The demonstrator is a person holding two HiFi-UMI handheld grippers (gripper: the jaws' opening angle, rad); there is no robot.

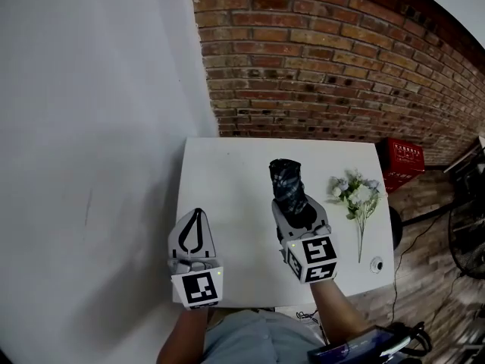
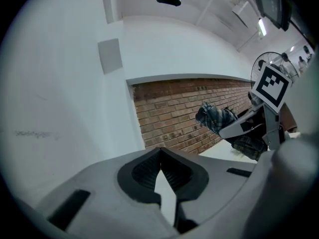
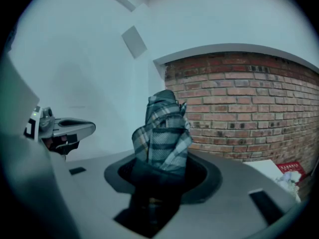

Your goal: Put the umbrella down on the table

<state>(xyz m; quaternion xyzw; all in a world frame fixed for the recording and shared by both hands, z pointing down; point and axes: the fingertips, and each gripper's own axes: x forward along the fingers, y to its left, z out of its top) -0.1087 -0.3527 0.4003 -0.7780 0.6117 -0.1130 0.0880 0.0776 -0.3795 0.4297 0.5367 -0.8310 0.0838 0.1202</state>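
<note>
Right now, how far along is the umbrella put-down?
Done: the right gripper is clamped on the folded umbrella and holds it over the white table. In hand: the umbrella looks clear of the tabletop, with the flowers lying off to one side. Left: lay it on a bare patch and open the jaws. The left gripper is shut and empty.

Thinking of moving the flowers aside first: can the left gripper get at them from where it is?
Probably not cleanly. The flowers lie at the right side of the table, and the right gripper, shut on the umbrella, stands between them and the left gripper, whose jaws are shut.
</note>
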